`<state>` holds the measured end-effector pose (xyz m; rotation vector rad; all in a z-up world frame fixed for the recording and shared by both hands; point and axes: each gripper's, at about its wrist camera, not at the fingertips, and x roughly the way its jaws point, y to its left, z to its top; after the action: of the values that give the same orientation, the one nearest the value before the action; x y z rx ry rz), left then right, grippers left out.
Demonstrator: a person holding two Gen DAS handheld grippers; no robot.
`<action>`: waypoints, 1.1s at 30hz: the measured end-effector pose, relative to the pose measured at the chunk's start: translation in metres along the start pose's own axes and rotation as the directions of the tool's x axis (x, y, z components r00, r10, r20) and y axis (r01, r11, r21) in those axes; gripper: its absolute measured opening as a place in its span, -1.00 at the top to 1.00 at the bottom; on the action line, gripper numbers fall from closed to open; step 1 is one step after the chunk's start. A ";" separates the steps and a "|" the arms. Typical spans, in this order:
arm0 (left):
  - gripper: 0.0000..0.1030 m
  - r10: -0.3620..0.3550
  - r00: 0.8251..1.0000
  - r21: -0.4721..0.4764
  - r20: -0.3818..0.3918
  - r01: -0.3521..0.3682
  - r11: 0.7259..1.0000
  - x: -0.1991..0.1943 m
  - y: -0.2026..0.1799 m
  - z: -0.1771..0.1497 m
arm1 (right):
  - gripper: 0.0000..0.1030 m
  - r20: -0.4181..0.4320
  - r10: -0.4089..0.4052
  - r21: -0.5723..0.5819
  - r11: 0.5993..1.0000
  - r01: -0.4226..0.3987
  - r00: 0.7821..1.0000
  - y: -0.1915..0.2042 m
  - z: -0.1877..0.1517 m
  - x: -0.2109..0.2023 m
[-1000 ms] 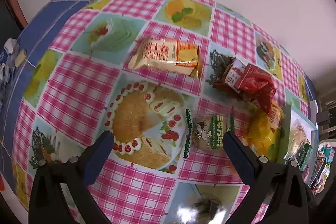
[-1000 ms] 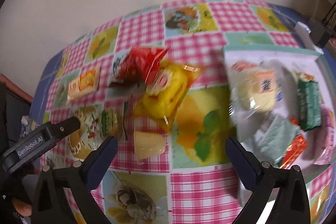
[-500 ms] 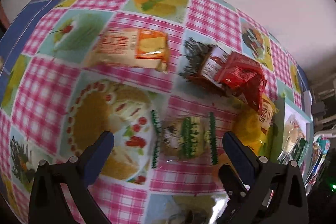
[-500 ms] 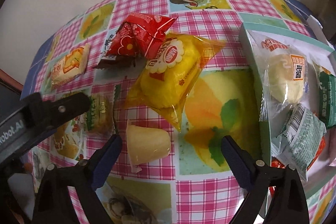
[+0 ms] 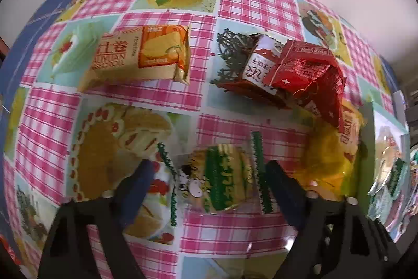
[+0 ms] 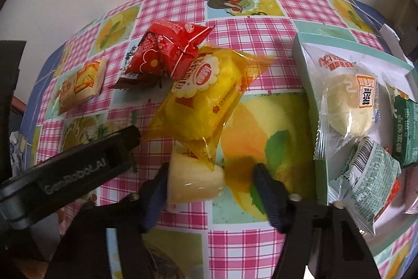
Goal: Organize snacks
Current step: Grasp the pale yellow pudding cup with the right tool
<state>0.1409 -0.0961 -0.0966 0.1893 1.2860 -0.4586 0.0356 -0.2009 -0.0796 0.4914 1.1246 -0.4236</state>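
Observation:
My left gripper (image 5: pixel 210 175) is open around a clear green-edged snack packet (image 5: pixel 219 182) lying on the checked tablecloth. My right gripper (image 6: pixel 211 182) is open around a pale yellow jelly cup (image 6: pixel 194 181) lying on its side; the cup touches the left finger. A yellow bread packet (image 6: pixel 201 98) lies just beyond the cup, with a red packet (image 6: pixel 167 51) and a brown packet (image 5: pixel 250 75) behind it. A beige roll packet (image 5: pixel 141 56) lies at the far left. A pale green tray (image 6: pixel 313 96) at the right holds several wrapped snacks.
The left gripper's body (image 6: pixel 68 174) reaches into the right wrist view at the left, close to the cup. A white wall runs behind the table. The table's blue edge (image 5: pixel 34 15) shows at the far left.
Both grippers have moved forward and down. The green-edged packet now sits between my left fingers, and the jelly cup between my right fingers.

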 end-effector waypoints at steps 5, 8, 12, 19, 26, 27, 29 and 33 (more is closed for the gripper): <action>-0.27 -0.006 1.000 -0.007 0.014 0.006 1.000 -0.003 0.000 0.002 | 0.20 0.000 0.028 0.026 0.999 -0.028 1.000 -0.007 -0.001 -0.004; -0.11 -0.037 0.999 -0.038 0.014 0.037 0.999 -0.008 0.010 0.000 | 0.22 -0.002 0.037 0.032 0.999 -0.037 0.999 -0.011 -0.002 -0.005; -0.10 -0.033 0.999 -0.045 0.014 0.034 0.998 -0.014 0.018 -0.006 | 0.22 -0.004 0.043 0.039 0.998 -0.043 0.999 -0.015 -0.004 -0.008; -0.10 -0.020 1.000 -0.044 0.004 0.020 0.999 -0.016 0.014 -0.015 | 0.22 -0.014 0.046 0.056 0.997 -0.045 0.999 -0.019 -0.007 -0.012; -0.10 -0.023 1.000 -0.035 0.019 0.023 0.999 -0.029 0.009 -0.022 | 0.23 0.000 0.072 0.063 0.995 -0.071 0.997 -0.024 -0.007 -0.027; -0.10 -0.024 0.999 -0.032 0.027 0.025 0.999 -0.033 0.008 -0.023 | 0.23 0.004 0.076 0.065 0.995 -0.076 0.997 -0.024 -0.007 -0.030; -0.10 -0.028 0.999 -0.028 0.042 0.030 0.999 -0.042 0.006 -0.025 | 0.23 0.012 0.081 0.062 0.995 -0.082 0.997 -0.024 -0.005 -0.035; -0.10 -0.031 0.996 -0.014 0.080 0.032 0.999 -0.060 0.004 -0.028 | 0.23 0.043 0.087 0.061 0.994 -0.089 0.995 -0.024 -0.002 -0.049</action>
<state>0.1052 -0.0681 -0.0477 0.1368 1.2149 -0.4784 0.0027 -0.2153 -0.0392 0.5829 1.0491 -0.3914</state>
